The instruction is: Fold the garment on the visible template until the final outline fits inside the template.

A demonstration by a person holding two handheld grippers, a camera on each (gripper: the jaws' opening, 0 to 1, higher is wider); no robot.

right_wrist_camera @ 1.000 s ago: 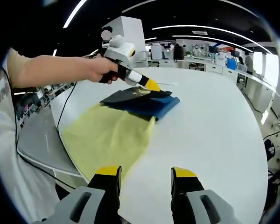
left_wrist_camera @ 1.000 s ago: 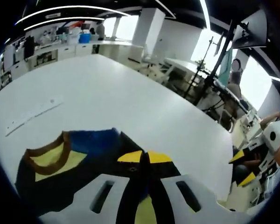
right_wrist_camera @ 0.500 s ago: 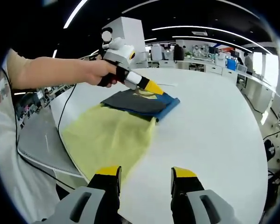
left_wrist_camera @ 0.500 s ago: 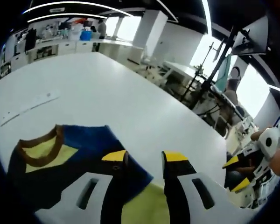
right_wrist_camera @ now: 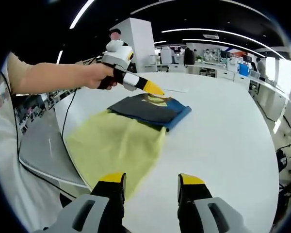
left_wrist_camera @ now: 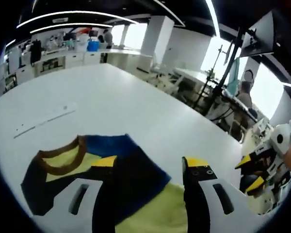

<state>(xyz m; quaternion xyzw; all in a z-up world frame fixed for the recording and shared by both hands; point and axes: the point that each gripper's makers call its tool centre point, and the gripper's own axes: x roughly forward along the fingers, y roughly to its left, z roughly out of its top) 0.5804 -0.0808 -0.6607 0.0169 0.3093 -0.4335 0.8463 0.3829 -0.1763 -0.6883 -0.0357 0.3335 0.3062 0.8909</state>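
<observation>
Left gripper (left_wrist_camera: 148, 167) now lifted, jaws apart, seemingly clear above garment (right_wrist_camera: 150, 110).

The left gripper view sits low and close over the folded garment (left_wrist_camera: 87, 170), looking along the white counter (left_wrist_camera: 111, 102) toward distant cabinets and windows. The right gripper view looks from the counter's near edge (right_wrist_camera: 223, 145), farther back and higher, facing across the yellow template (right_wrist_camera: 116, 145) to the same garment (right_wrist_camera: 150, 109) and the left gripper (right_wrist_camera: 153, 89) beside it. Both views share the garment, template (left_wrist_camera: 155, 213) and counter; the right gripper (left_wrist_camera: 252, 170) appears at the left gripper view's right edge.
</observation>
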